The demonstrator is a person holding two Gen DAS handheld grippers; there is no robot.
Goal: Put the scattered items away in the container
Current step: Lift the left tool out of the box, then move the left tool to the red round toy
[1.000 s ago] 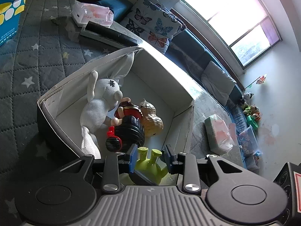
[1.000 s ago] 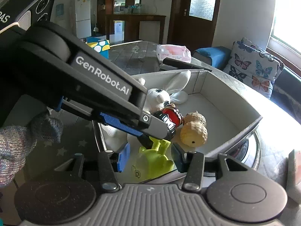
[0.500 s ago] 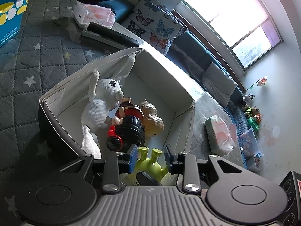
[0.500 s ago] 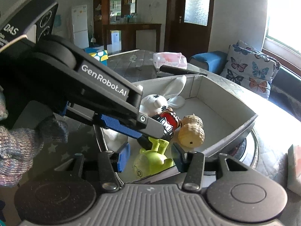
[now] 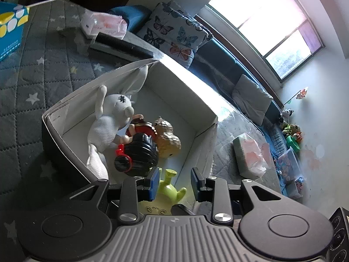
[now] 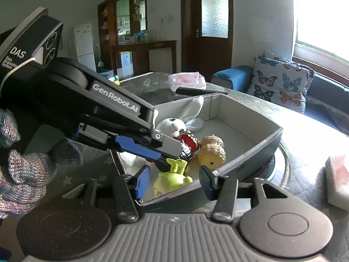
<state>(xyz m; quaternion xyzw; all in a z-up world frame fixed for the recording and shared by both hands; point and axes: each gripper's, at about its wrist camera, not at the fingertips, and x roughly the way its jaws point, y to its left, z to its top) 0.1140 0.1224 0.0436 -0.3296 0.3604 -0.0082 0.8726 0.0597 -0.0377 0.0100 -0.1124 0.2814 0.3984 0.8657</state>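
Since a second ago, both grippers have drawn back a little from the white cardboard box [image 5: 185, 80], so the green alien toy [image 5: 169, 188] now lies free on the box floor at 6 o'clock in the left wrist view. Spread wide and holding nothing, the left gripper [image 5: 174, 183] hovers over the near rim; the right gripper [image 6: 174, 181] is likewise spread and empty, its fingers straddling the near wall of the box. Inside, a white knitted rabbit [image 5: 109, 122] leans along the wall at 9 o'clock, a black and red figure [image 5: 137, 155] lies in the middle, and a peanut-shaped toy [image 5: 168, 139] touches it on the 3 o'clock side.

By the look of it the alien is a light, hollow plastic or rubber piece, smooth and a bit slippery, likely to squash under a hard pinch. Its rounded body offers the best hold; the thin stalks would slip or bend. The rabbit is soft and limp, best taken at the torso.
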